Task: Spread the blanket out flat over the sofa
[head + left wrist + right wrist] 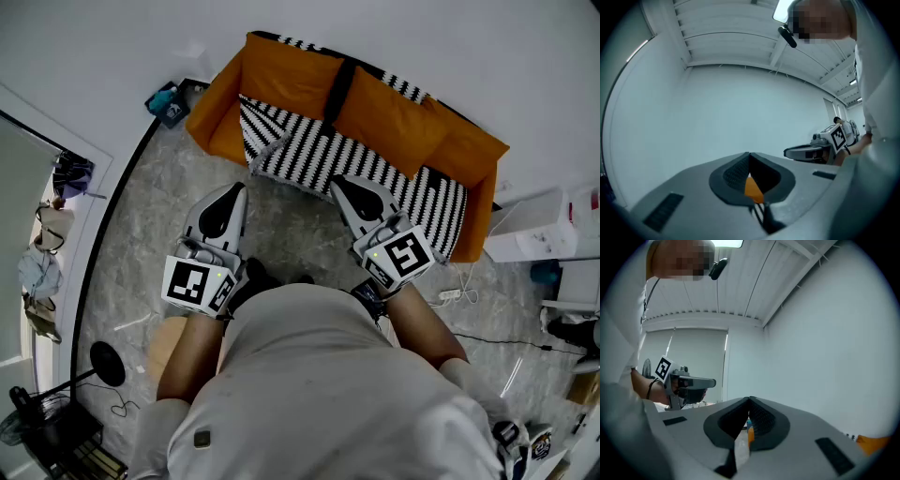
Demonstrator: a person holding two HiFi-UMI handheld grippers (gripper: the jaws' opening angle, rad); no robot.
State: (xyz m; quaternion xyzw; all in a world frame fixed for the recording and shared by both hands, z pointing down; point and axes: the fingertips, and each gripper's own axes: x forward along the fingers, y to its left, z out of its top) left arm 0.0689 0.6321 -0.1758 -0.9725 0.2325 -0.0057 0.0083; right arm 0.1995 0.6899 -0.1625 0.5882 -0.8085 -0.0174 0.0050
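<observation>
Closest to the head camera was the person's pale shirt [309, 375], both forearms reaching out toward the sofa [281, 75] — an orange one set against a white wall.

Just in front of the sofa's seat edge, above the grey marbled floor [291, 244], the left gripper [230, 199] and the right gripper [352, 192] were held level, side by side and apart from each other. Each gripper's own view showed its jaw tips meeting: both were closed with nothing pinched. Only a sliver of orange and stripes from the sofa beyond showed through the slot below the tips.

On the sofa's seat lay the black-and-white striped blanket [356, 164], spread from the left cushion across to the right arm, with more stripes showing along the top of the sofa's back.

Print was limited to the square black-and-white marker on each gripper's cube [405, 255] — a coded pattern, not words.

Right of the sofa stood a white box [539, 225]. A power strip [448, 294] lay on the floor near the sofa's right front corner.
</observation>
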